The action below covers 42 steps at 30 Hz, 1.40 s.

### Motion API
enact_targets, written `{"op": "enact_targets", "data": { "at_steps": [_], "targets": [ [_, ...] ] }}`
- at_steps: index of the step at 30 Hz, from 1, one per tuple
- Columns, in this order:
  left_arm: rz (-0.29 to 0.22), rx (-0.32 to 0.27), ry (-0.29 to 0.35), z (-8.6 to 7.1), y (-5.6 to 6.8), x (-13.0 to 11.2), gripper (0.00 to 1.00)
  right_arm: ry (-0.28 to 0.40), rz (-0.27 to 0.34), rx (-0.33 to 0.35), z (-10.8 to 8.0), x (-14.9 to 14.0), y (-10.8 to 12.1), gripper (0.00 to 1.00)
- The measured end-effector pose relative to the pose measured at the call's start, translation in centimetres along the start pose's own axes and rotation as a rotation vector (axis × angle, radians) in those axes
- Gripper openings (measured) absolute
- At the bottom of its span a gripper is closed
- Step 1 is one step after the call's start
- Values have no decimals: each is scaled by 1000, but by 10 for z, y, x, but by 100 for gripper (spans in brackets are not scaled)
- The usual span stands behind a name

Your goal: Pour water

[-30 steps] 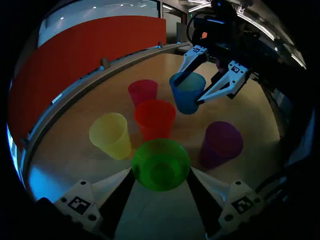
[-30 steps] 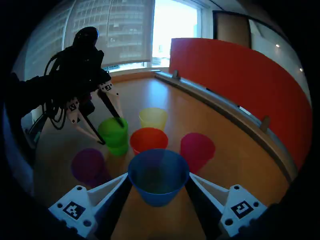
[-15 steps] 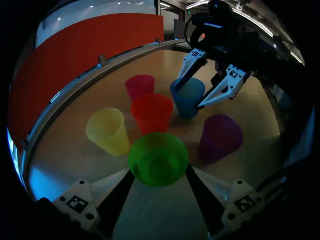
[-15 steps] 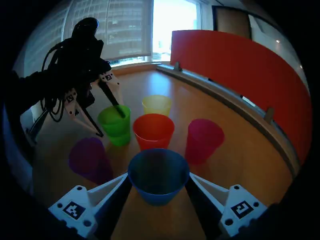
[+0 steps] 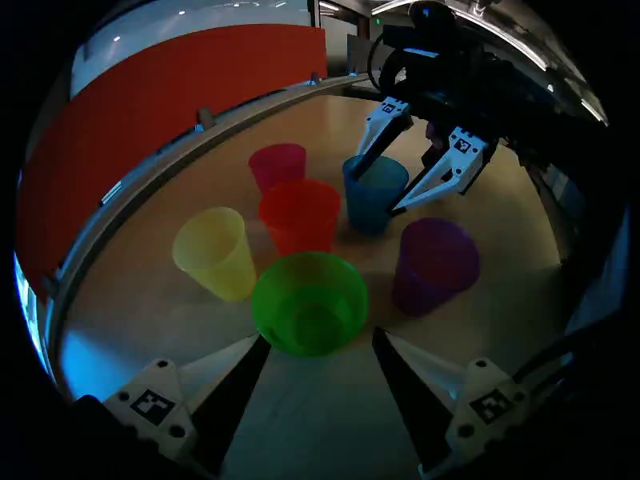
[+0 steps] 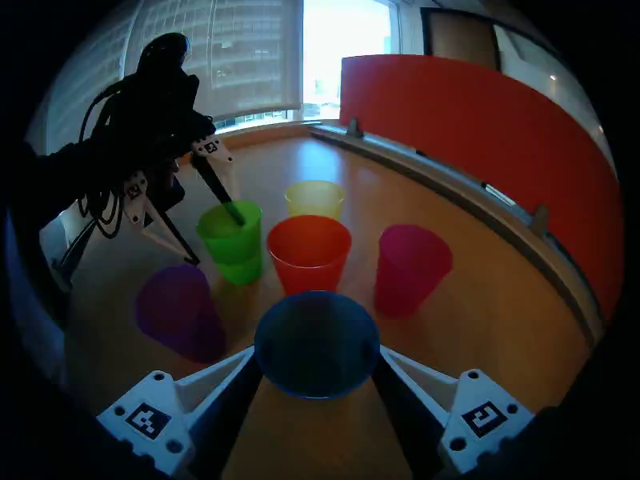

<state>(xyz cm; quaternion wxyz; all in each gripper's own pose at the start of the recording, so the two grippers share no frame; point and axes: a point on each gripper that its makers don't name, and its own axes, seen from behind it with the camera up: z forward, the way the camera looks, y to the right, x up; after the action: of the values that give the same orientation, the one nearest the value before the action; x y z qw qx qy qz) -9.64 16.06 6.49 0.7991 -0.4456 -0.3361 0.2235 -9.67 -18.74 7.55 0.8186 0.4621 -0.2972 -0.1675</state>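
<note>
left gripper (image 5: 318,336) is clamped on the green cup (image 5: 310,308), one finger on each side just under the rim. cup is upright and low over the wooden table (image 5: 144,328); can't tell if the base is actually resting.

right gripper (image 6: 317,352) is the same with the blue cup (image 6: 317,340): a finger pressed on each side, cup upright, mouth towards the camera. from the left gripper view the blue cup is at tabletop level across the group.

layout:
- orange cup (image 5: 300,214) is in the middle, the others ring it.
- green and blue are on roughly opposite sides of it.
- purple cup (image 5: 434,264) is between them on one side.
- yellow cup (image 5: 214,252) and pink cup (image 5: 278,164) are on the other side.
- all six are upright, with orange just beside green.

red partition panel (image 5: 160,88) runs along the table edge behind yellow and pink.

cups are translucent but dim, so can't tell whether any has water in it.
</note>
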Motion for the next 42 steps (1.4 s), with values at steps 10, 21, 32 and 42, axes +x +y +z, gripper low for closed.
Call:
{"op": "enact_targets", "data": {
  "at_steps": [10,21,32,42],
  "targets": [
    [-14,19,4,-13,4,-7,96,-27,12,-30,-15,-15,-1,94],
    [-64,85,49,-36,8,-12,96,-15,42,-86,-51,-27,-8,94],
    [-154,190,157,-70,13,1,96,51,89,-159,-86,-26,-21,100],
    [-206,305,310,-109,21,25,96,154,96,-287,-122,2,-20,100]
  ]
}}
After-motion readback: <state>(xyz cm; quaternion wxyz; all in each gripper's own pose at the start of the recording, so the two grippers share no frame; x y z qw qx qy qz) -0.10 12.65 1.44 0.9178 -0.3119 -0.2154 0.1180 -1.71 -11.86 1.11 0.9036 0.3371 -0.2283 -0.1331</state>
